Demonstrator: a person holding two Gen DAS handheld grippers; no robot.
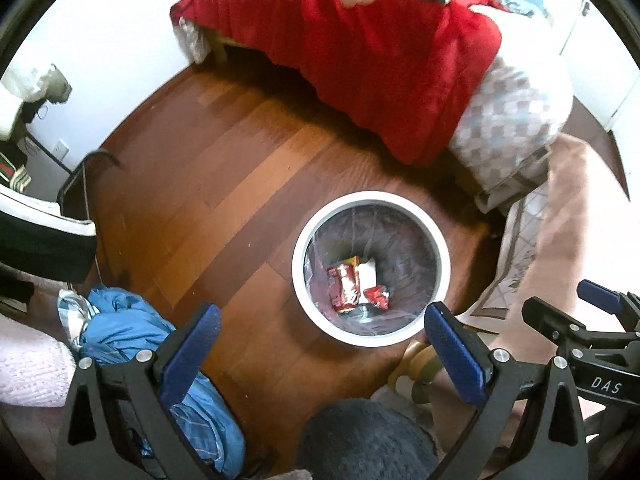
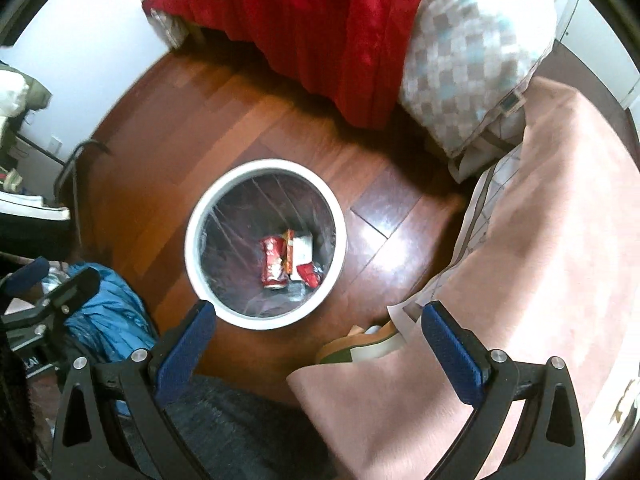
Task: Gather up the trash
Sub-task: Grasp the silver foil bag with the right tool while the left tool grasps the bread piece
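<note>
A round white trash bin [image 1: 298,276] with a clear liner stands on the wooden floor; it also shows in the right wrist view [image 2: 192,240]. Inside lie a red can [image 1: 343,286], a white and orange carton [image 1: 366,270] and a red crumpled wrapper [image 1: 378,296]; the can [image 2: 273,262] and carton [image 2: 301,250] show in the right wrist view too. My left gripper [image 1: 324,316] is open and empty, held above the bin's near side. My right gripper [image 2: 320,312] is open and empty, above the floor just right of the bin.
A bed with a red blanket [image 1: 360,64] and checked quilt [image 2: 472,64] stands beyond the bin. A pink rug [image 2: 540,240] lies to the right. Blue clothing [image 1: 120,320] is heaped on the left. A tan shoe [image 2: 360,344] lies near the rug.
</note>
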